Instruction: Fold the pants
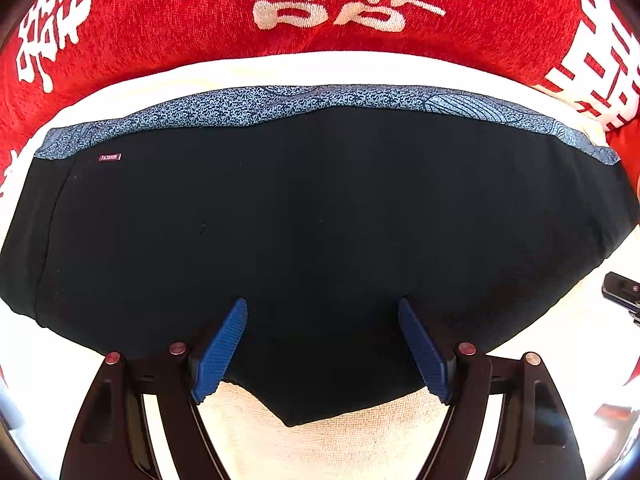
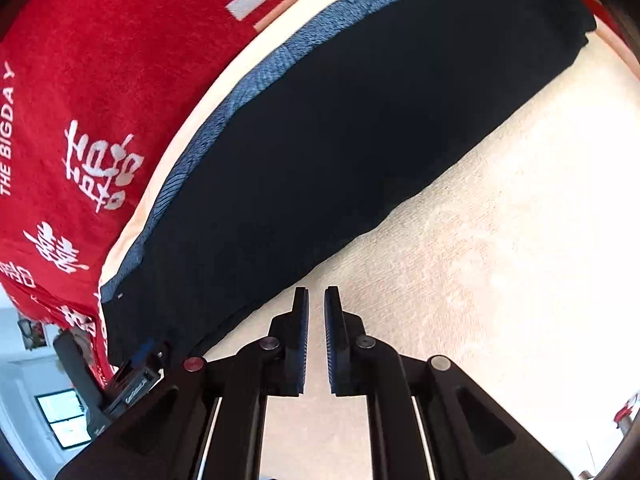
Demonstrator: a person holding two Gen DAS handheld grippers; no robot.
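The black pants (image 1: 312, 220) lie flat on a cream towel (image 1: 340, 440), with a blue patterned waistband (image 1: 320, 100) along the far edge and a small "FASHION" tag at the left. My left gripper (image 1: 322, 304) is open, its blue pads over the near edge of the pants, holding nothing. In the right wrist view the pants (image 2: 360, 120) run diagonally across the towel (image 2: 500, 240). My right gripper (image 2: 316, 292) has its jaws nearly together with a thin gap, empty, just beside the pants' near edge.
A red blanket with white characters (image 1: 160, 20) surrounds the towel and shows in the right wrist view (image 2: 80, 80). The other gripper's body (image 2: 132, 384) shows at the lower left there, and a black part (image 1: 624, 292) at the right edge of the left wrist view.
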